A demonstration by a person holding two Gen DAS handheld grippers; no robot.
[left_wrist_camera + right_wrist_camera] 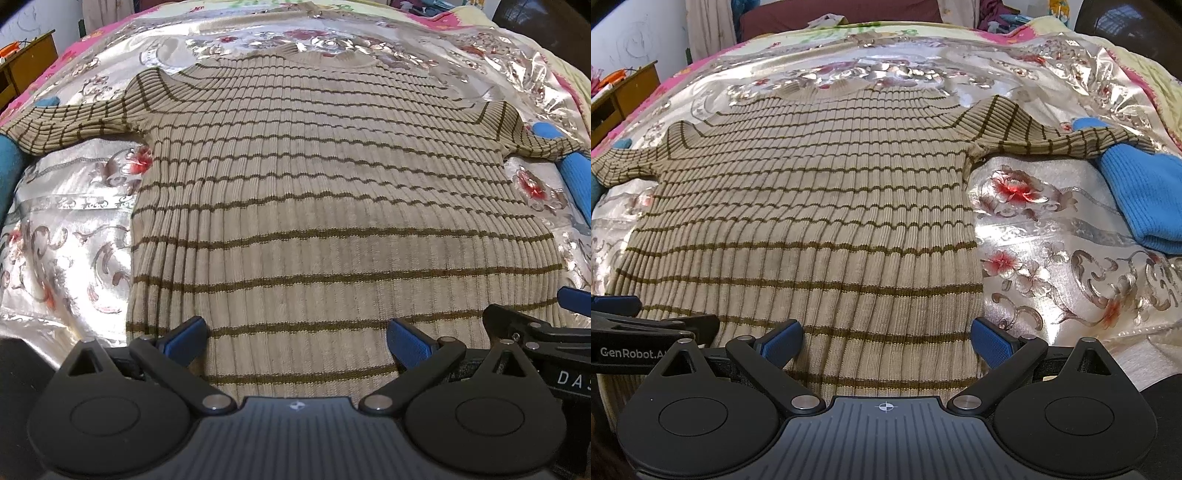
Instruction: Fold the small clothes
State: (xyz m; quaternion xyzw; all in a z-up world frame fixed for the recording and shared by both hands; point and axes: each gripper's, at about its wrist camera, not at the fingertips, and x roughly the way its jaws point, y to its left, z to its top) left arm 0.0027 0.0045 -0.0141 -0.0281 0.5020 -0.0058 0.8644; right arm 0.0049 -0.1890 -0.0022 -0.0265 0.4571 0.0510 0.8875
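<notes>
A beige ribbed sweater with thin brown stripes (314,192) lies flat and spread out on a shiny floral bedcover, neck away from me, sleeves out to both sides. It also shows in the right wrist view (812,221). My left gripper (297,338) is open over the hem, left of middle, holding nothing. My right gripper (886,338) is open over the hem's right part, its right finger (991,345) near the sweater's right edge. The right gripper's side shows in the left wrist view (535,332). The left gripper's side shows in the right wrist view (646,332).
A blue knit garment (1145,199) lies right of the sweater under the right sleeve end; blue fabric (11,166) also lies at the left sleeve end. The silver floral bedcover (1052,258) sits on a pink and yellow blanket (1145,74). A wooden desk (26,62) stands far left.
</notes>
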